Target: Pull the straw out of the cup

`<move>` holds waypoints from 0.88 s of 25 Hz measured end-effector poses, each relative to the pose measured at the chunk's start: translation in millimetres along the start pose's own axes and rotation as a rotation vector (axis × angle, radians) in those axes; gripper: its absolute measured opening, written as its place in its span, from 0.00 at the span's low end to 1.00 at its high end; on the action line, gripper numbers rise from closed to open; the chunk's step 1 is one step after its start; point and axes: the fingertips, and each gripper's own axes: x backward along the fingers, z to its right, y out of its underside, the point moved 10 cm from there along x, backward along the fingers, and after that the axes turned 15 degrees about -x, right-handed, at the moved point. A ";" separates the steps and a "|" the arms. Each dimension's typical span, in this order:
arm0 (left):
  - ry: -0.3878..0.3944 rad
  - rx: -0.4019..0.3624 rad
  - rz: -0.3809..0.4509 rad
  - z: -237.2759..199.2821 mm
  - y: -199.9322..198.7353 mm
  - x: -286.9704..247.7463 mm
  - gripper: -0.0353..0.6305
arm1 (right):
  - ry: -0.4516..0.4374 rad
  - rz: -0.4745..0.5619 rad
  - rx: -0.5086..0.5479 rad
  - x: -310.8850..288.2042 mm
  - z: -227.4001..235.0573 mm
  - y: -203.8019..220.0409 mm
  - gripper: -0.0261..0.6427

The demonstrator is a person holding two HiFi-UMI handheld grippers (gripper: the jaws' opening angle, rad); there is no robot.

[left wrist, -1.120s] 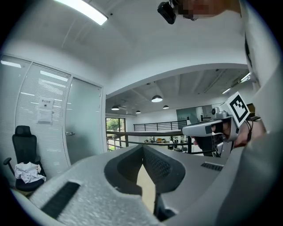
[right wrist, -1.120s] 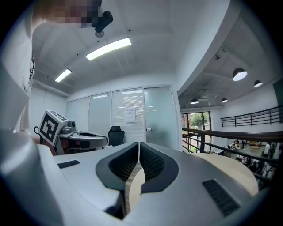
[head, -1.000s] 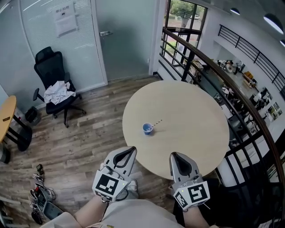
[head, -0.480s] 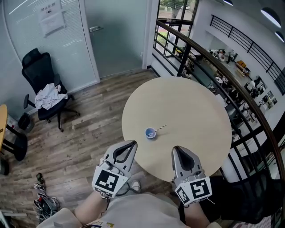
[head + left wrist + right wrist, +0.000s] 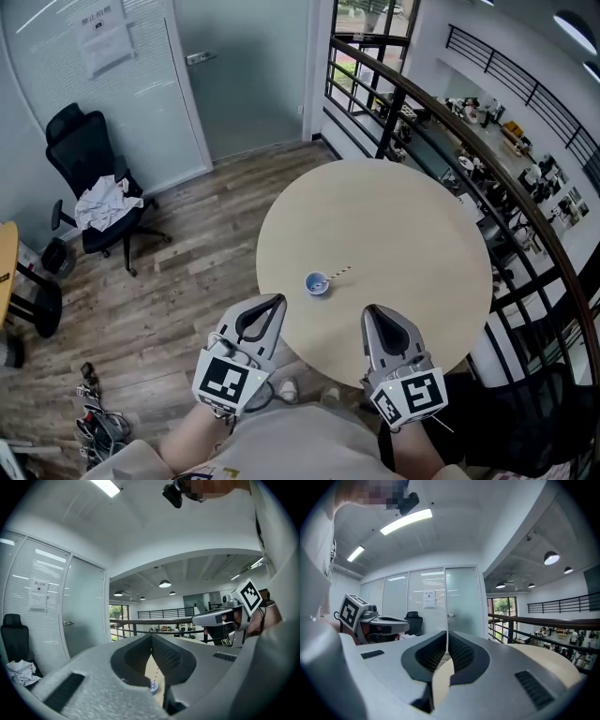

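Hovering at the near edge of the round counter, both tools sit side by side and point across it toward the far side. Left tool first: its own view shows the jaws pressed together at the tips with nothing pinched between them, so it is closed and empty. Right tool, same story: jaws meeting in a thin line, closed on nothing, with only pale counter showing below the pads. Now the target: a small blue cup stands upright on the near part of the counter, a little beyond the two tools and roughly between them, slightly closer to the left one. The striped straw is in the cup, leaning out over the rim toward the far right. Neither tool touches the cup or the straw; there is clear counter between them. Through the gap under the left tool's pads you can just catch the cup and straw ahead. Off to the far left on the wooden floor, a black office chair stands with a crumpled white cloth on its seat, in front of a frosted glass wall. A dark railing curves around the right side of the counter.
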 end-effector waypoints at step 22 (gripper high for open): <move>-0.017 0.047 -0.013 -2.9 -36.4 -70.1 0.07 | -0.026 -0.009 -0.025 -39.6 51.4 -33.4 0.09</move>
